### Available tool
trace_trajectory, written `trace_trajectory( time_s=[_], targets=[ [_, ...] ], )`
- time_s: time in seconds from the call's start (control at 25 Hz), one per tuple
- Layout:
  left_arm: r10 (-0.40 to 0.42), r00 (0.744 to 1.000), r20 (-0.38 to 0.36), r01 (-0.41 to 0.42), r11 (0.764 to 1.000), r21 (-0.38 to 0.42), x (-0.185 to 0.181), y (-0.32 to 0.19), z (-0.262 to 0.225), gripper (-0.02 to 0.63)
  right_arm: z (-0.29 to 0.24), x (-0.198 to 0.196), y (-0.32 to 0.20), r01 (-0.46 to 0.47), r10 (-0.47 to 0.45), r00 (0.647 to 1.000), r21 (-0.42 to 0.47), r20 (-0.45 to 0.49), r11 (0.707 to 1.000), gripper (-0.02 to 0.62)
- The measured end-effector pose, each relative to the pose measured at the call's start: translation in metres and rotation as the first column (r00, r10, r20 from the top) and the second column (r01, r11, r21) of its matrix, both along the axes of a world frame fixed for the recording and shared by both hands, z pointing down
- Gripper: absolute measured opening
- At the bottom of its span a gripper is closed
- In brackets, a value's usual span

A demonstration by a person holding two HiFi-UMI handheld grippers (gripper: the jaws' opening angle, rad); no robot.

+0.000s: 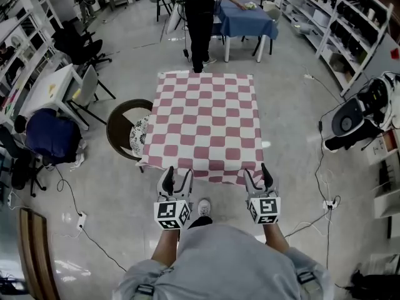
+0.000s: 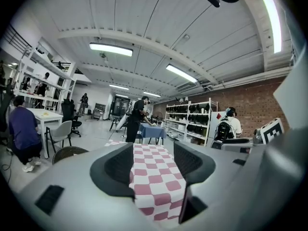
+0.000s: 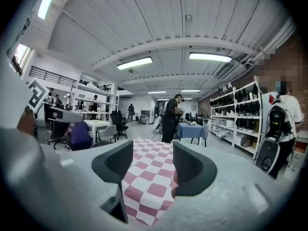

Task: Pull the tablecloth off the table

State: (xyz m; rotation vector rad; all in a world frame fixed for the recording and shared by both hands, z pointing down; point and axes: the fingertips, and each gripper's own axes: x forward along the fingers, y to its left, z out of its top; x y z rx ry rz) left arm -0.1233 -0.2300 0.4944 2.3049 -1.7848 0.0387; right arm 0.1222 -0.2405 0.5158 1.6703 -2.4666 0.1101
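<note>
So the pink-and-white checked tablecloth [image 1: 206, 120] is spread flat mid-frame in the head view. It covers the whole worktop, and its near hem hangs over the 6 o'clock edge.

Both grippers are parked right at that hem. The left gripper [image 1: 177, 174] is at about 7 o'clock of the cloth and the right gripper [image 1: 257, 172] at about 5 o'clock. They point toward 12 and sit well apart from each other.

In the left gripper view the jaws are spread wide. The tablecloth [image 2: 156, 179] runs straight up the gap between them and neither pad is pinching it. The right gripper view is much the same: the jaws are wide open with the checks [image 3: 149, 177] showing between them and the draped hem just below. Nothing is clamped on either side. Can't tell if the tips are actually touching the fabric or just sitting over it.

Around the worktop:
- A round brown chair [image 1: 128, 127] is tucked in at 9 o'clock, just beside the cloth's edge.
- A person in dark clothes [image 1: 200, 17] stands at 12 o'clock, at the far end.
- A blue-covered table [image 1: 245, 17] is around 1 o'clock, next to that person.
- Shelving [image 1: 337, 24] lines the wall at 2 o'clock.
- The wearer's white shoe [image 1: 204, 207] pokes out at 6, between the two marker cubes.
</note>
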Motion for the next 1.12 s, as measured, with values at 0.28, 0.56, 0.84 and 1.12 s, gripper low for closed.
trace_trajectory(
  time_s=[0.28, 0.56, 0.84, 1.12],
  targets=[
    [0.03, 0.997, 0.067, -0.025, 0.998, -0.06, -0.038, -0.055, 0.024, 0.252, 0.04, -0.041, -0.054, 0.042, -0.047, 0.998, -0.095, -0.048, 0.995, 0.242],
    [0.107, 0.989, 0.105, -0.083, 0.974, -0.212, -0.063, -0.102, 0.089, 0.252, 0.098, -0.066, -0.095, 0.078, -0.115, 0.983, -0.239, -0.142, 0.968, 0.242],
    [0.252, 0.938, 0.238, -0.155, 0.919, -0.363, -0.069, -0.136, 0.162, 0.252, 0.17, -0.088, -0.116, 0.121, -0.238, 0.928, -0.371, -0.288, 0.921, 0.242],
    [0.525, 0.736, 0.427, -0.253, 0.799, -0.546, -0.057, -0.138, 0.247, 0.252, 0.249, -0.101, -0.106, 0.189, -0.478, 0.724, -0.523, -0.497, 0.831, 0.242]
  ],
)
